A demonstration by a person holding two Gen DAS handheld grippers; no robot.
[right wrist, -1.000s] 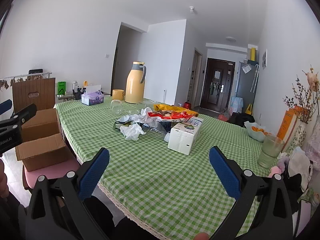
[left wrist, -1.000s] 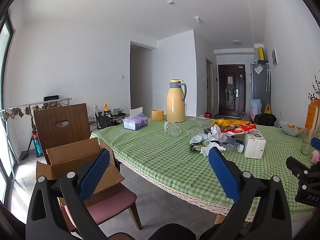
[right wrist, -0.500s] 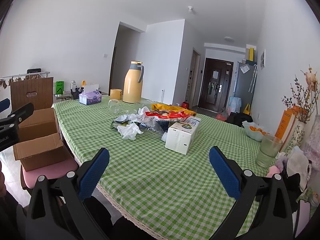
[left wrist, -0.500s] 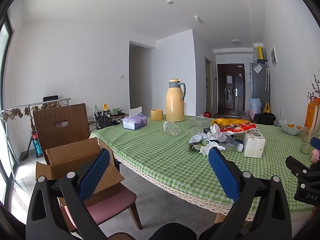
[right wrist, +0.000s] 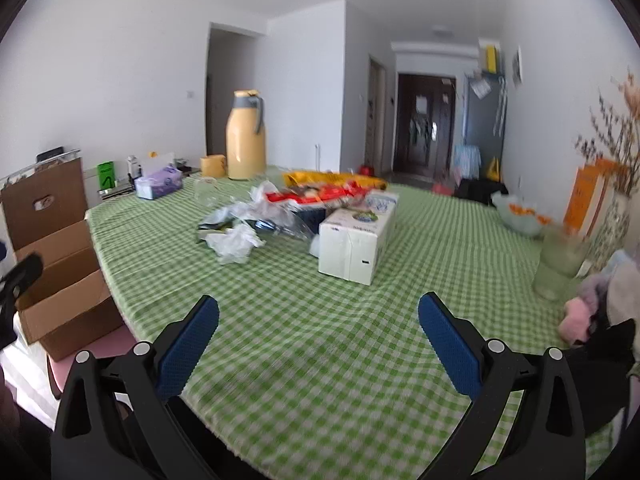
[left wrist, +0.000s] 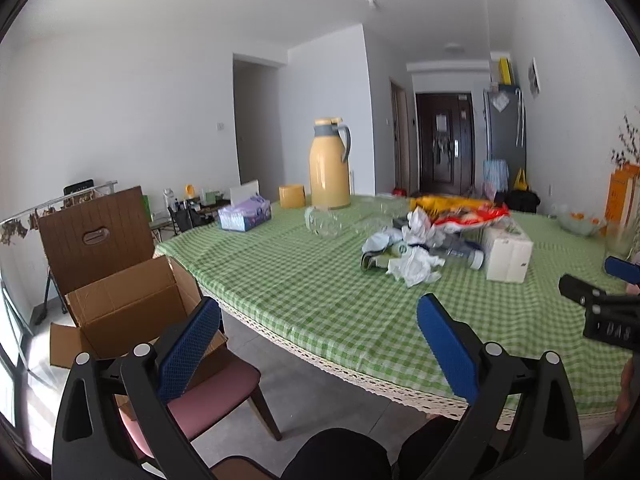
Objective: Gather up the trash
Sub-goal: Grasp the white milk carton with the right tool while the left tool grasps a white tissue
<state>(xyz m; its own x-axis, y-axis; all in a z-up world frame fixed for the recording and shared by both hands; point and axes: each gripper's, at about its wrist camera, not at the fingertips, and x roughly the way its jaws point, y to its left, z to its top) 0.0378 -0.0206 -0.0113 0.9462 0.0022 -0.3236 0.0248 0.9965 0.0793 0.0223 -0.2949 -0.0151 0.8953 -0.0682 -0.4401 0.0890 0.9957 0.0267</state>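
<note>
While both grippers hang spread and empty at the near edge of the green-checked tabletop [right wrist: 320, 340], the trash [right wrist: 256, 220] lies untouched in a heap at mid-table. Crumpled white paper [left wrist: 416, 266], a squashed plastic bottle [left wrist: 460, 250] and red and yellow wrappers [left wrist: 468, 210] are piled together, with a white carton [right wrist: 352, 240] just beside them. The left gripper [left wrist: 318, 332] is poised over the table's edge and the floor below; the right gripper [right wrist: 318, 332] is over bare cloth, well short of the heap. An open cardboard box [left wrist: 132, 304], apparently the place for the rubbish, sits on a pink-seated chair [left wrist: 216, 396] at the table's left end, and no trash shows in the part of it on view. By this evidence the collecting has not begun: every piece remains to be picked up and carried across. A yellow jug [left wrist: 330, 164], a tissue box [left wrist: 245, 218] and glassware stand clear of the heap.
</note>
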